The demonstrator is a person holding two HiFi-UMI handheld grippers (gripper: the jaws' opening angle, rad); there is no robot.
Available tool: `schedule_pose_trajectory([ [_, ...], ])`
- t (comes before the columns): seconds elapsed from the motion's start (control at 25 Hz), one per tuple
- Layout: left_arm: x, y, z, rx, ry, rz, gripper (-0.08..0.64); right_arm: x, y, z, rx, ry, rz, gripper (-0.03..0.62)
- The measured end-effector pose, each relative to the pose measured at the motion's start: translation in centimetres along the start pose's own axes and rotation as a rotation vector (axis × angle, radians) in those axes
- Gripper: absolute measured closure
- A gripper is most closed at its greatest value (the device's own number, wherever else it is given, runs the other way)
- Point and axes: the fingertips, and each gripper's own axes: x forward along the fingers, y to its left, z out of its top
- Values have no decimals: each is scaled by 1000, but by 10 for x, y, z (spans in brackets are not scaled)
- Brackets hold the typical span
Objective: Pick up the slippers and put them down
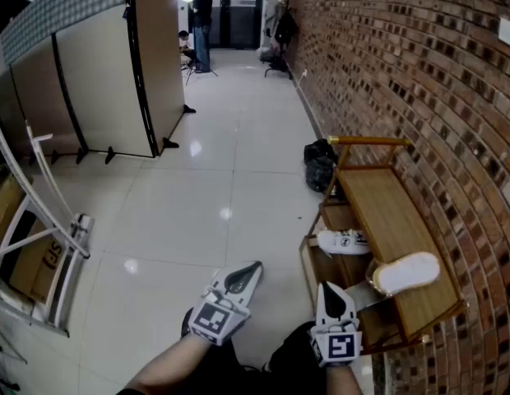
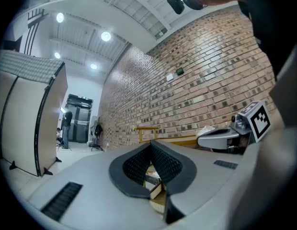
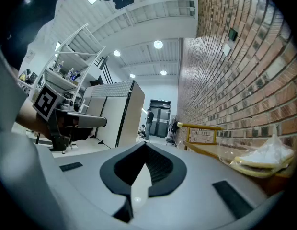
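A pale slipper wrapped in clear plastic lies on the top board of a wooden shoe rack against the brick wall, at the right. In the right gripper view the slipper shows at the right edge, beside the jaws and apart from them. My right gripper is held low just left of the rack's near end, shut and empty, tips meeting. My left gripper hovers over the floor further left, also shut on nothing. No second slipper is visible.
A white sneaker sits on the rack's lower shelf. A black bag lies on the floor beyond the rack. Folding partition panels line the left side, with a metal frame and cardboard box nearer. A person stands at the corridor's far end.
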Motion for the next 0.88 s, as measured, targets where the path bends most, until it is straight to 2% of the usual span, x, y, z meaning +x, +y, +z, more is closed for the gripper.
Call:
schedule_pose_trajectory([
  [0.36,34,21,-3,-2,9,-18,557,46,-14,-10,0,15,8,584],
  [0.6,65,30,-9,26,26,-51,557,79,-21,-21,2,43,22,584],
  [0.88,91,43,-24,-19,55,-45,558,102,-45,-53,57,119,-60,583],
])
